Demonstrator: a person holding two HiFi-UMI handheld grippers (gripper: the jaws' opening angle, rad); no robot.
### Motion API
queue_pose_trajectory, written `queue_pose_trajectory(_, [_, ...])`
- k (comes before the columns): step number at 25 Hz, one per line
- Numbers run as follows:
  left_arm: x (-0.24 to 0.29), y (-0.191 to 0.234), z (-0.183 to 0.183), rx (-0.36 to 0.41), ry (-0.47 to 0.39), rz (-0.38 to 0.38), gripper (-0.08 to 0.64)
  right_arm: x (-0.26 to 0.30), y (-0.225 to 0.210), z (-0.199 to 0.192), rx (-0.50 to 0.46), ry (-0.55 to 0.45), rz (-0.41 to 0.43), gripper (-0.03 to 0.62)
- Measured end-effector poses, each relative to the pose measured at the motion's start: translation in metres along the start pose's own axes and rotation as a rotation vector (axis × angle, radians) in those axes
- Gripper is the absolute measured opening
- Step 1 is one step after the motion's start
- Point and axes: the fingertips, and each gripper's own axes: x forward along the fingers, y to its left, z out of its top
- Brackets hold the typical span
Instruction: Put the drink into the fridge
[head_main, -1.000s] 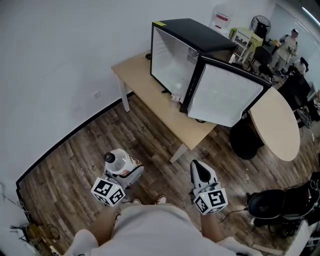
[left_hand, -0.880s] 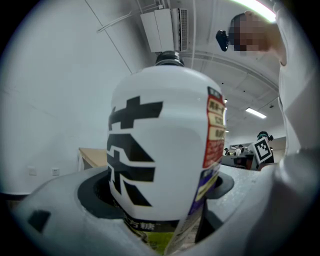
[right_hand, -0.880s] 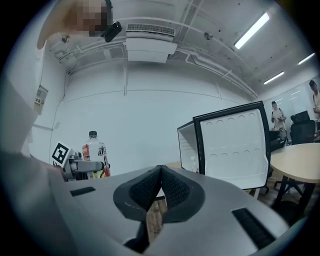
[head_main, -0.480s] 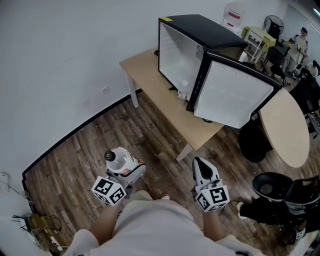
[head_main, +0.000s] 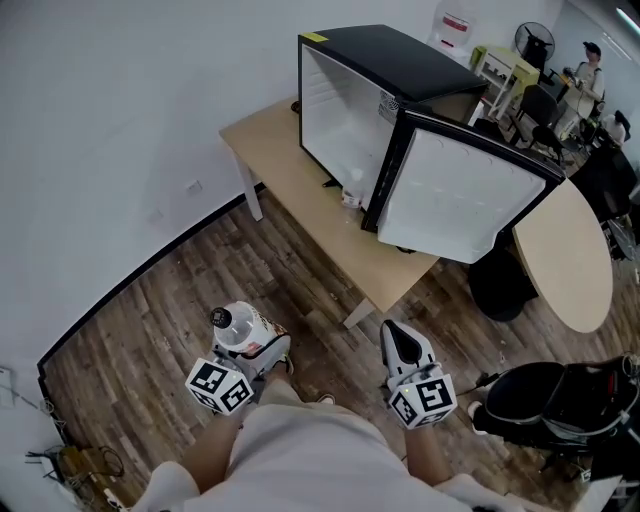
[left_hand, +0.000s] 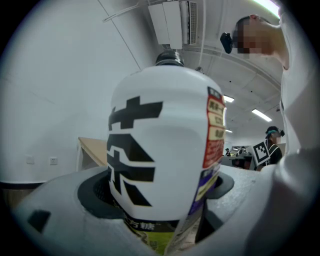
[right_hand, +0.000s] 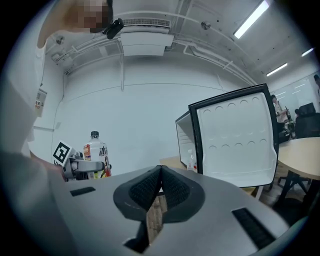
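The drink is a white plastic bottle (head_main: 240, 324) with a black cap and a printed label. My left gripper (head_main: 252, 345) is shut on the bottle (left_hand: 165, 160), which stands upright and fills the left gripper view. In the right gripper view the bottle (right_hand: 95, 155) shows at the left, apart from my right gripper (right_hand: 159, 186). My right gripper (head_main: 400, 342) is shut with nothing between its jaws. The black fridge (head_main: 390, 75) stands on a wooden table (head_main: 280, 165) ahead, its door (head_main: 460, 195) swung open and its white inside in view. A small bottle (head_main: 350, 188) stands at the fridge's front edge.
A white wall (head_main: 110, 110) runs along the left. A round table (head_main: 570, 255) and a black chair (head_main: 545, 400) stand at the right. Wood-plank floor (head_main: 180, 310) lies between me and the table. People sit at the far right.
The view has shifted a little relative to the fridge and table. Both grippers keep their places, the left still holding the bottle.
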Motion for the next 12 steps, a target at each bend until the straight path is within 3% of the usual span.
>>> queue_pose_trajectory(5, [0.063,0.024,0.006,-0.006,0.016,-0.109,0.454,0.039,-0.027,-0.002,0.016,0.038,-0.08,0.002])
queue_pose_trajectory(12, [0.135,0.103,0.053,0.006,0.009,-0.176,0.454,0.143,-0.029,0.026,-0.014,0.079,-0.102,0.002])
